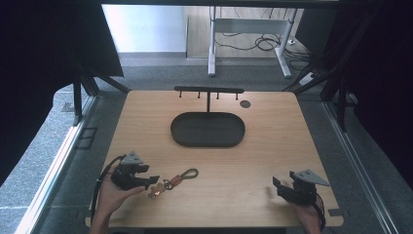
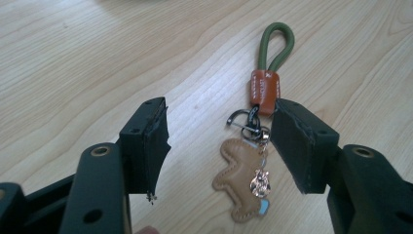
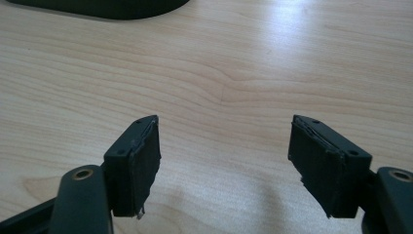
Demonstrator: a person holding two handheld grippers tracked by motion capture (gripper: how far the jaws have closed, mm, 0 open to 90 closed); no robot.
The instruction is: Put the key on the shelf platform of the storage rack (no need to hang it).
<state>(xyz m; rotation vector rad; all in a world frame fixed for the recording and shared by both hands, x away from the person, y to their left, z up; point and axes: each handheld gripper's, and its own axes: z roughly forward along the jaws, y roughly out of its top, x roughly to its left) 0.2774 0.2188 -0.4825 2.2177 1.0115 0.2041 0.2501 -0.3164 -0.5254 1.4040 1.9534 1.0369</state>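
Left tongs (image 2: 219,141) spread wide, straddling keychain (image 2: 253,161) flat on table (image 2: 73,58); right tongs (image 3: 224,165) spread wide, nothing held.

The surface (image 2: 97,58) is pale wood grain, smooth with a soft sheen. The keychain (image 2: 253,146) joins a matt green cord loop, a stitched tan leather tab, a leather-like tan charm and shiny metal clips. Each hand-held gripper (image 2: 219,141) has matt black, probably rubbery, frayed pads (image 3: 141,165).
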